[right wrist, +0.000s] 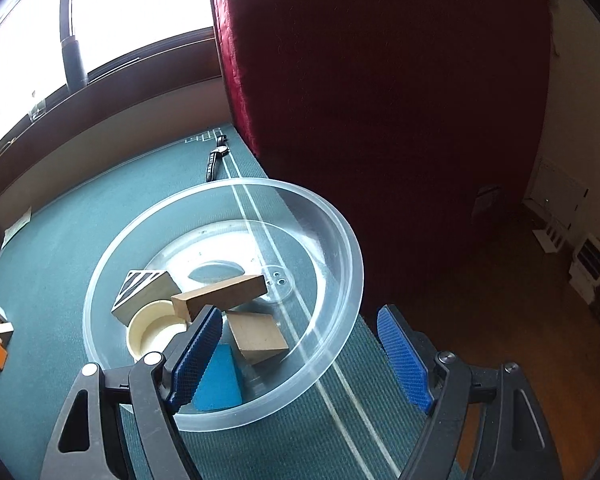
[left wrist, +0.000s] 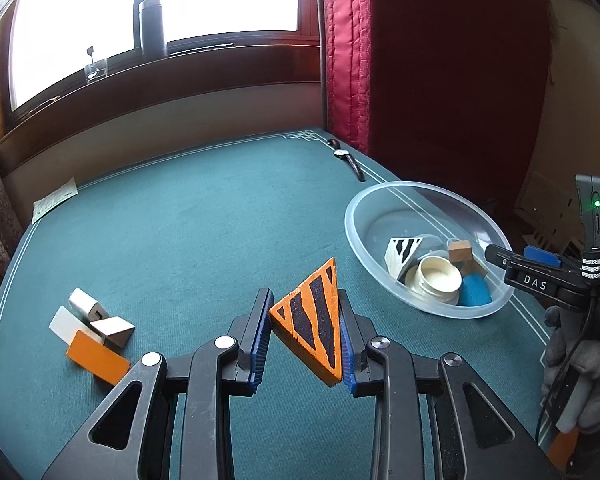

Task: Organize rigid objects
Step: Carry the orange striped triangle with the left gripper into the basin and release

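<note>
My left gripper [left wrist: 304, 296] is shut on an orange triangle with black stripes [left wrist: 314, 320], held above the green table [left wrist: 200, 232]. To its right stands a clear plastic bowl [left wrist: 380, 208] holding a striped white block [left wrist: 402, 252], a cream cup [left wrist: 438, 278], a blue wedge [left wrist: 474, 290] and a brown block [left wrist: 459, 250]. In the right wrist view, my right gripper [right wrist: 300, 316] hangs open over the near side of the bowl [right wrist: 340, 232], gripping nothing. Its left finger is above the cream cup [right wrist: 156, 330] and blue wedge [right wrist: 220, 380]. A long wooden block [right wrist: 220, 296] lies across the others.
At the table's left lie white blocks [left wrist: 86, 302], a wooden prism [left wrist: 114, 330] and an orange block [left wrist: 98, 356]. A wristwatch [left wrist: 346, 154] lies at the far right corner and a paper slip [left wrist: 54, 200] at the far left. A red curtain [right wrist: 380, 100] hangs beside the table's right edge.
</note>
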Action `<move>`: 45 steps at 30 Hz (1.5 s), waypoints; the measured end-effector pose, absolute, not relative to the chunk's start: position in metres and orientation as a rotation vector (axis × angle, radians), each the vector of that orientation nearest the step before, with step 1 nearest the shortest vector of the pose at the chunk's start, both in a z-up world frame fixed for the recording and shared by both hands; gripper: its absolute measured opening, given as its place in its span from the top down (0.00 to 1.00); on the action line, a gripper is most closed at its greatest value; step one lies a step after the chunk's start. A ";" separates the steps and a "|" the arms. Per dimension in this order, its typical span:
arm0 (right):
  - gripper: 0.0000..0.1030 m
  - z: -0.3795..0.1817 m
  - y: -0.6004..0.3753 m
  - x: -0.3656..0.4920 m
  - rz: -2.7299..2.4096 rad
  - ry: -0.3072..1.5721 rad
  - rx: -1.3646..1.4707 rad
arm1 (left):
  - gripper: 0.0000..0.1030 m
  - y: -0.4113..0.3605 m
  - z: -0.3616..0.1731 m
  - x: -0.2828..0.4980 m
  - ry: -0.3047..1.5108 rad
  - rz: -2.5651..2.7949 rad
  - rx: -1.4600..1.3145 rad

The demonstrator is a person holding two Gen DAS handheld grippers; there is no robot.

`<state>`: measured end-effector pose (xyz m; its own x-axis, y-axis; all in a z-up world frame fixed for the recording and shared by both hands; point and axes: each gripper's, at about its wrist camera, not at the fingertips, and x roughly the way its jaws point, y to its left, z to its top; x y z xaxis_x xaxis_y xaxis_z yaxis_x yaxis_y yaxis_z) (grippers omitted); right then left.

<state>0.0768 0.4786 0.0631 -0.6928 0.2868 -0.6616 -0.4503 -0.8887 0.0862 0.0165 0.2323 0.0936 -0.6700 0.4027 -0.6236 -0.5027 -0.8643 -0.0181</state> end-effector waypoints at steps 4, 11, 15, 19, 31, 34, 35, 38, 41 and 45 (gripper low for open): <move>0.19 0.067 0.480 0.077 2.555 0.360 -0.901 | 0.70 0.247 0.097 0.011 0.204 2.433 -0.873; 0.19 0.072 0.480 0.076 2.568 0.390 -0.869 | 0.70 0.277 0.097 -0.006 0.216 2.374 -0.866; 0.19 0.074 0.480 0.076 2.576 0.409 -0.851 | 0.70 0.291 0.093 -0.016 0.223 2.361 -0.877; 0.19 0.074 0.480 0.075 2.585 0.422 -0.848 | 0.70 0.306 0.091 -0.023 0.236 2.347 -0.873; 0.19 0.073 0.482 0.074 2.597 0.454 -0.851 | 0.70 0.336 0.083 -0.045 0.250 2.330 -0.885; 0.19 0.073 0.481 0.075 2.599 0.457 -0.852 | 0.70 0.342 0.084 -0.051 0.248 2.335 -0.877; 0.19 0.073 0.481 0.075 2.599 0.458 -0.852 | 0.70 0.344 0.085 -0.053 0.245 2.337 -0.873; 0.19 0.073 0.481 0.075 2.603 0.459 -0.851 | 0.55 0.347 0.087 -0.057 0.239 2.346 -0.857; 0.19 0.073 0.480 0.075 2.606 0.460 -0.852 | 0.38 0.342 0.089 -0.054 0.226 2.374 -0.824; 0.19 0.073 0.478 0.076 2.608 0.461 -0.854 | 0.38 0.338 0.085 -0.053 0.246 2.381 -0.832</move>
<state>0.0758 0.4782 0.0734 -0.7542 0.2304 -0.6149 -0.4274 -0.8832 0.1932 -0.0528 0.3383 0.0851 -0.6246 0.4785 -0.6171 -0.5948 -0.8036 -0.0211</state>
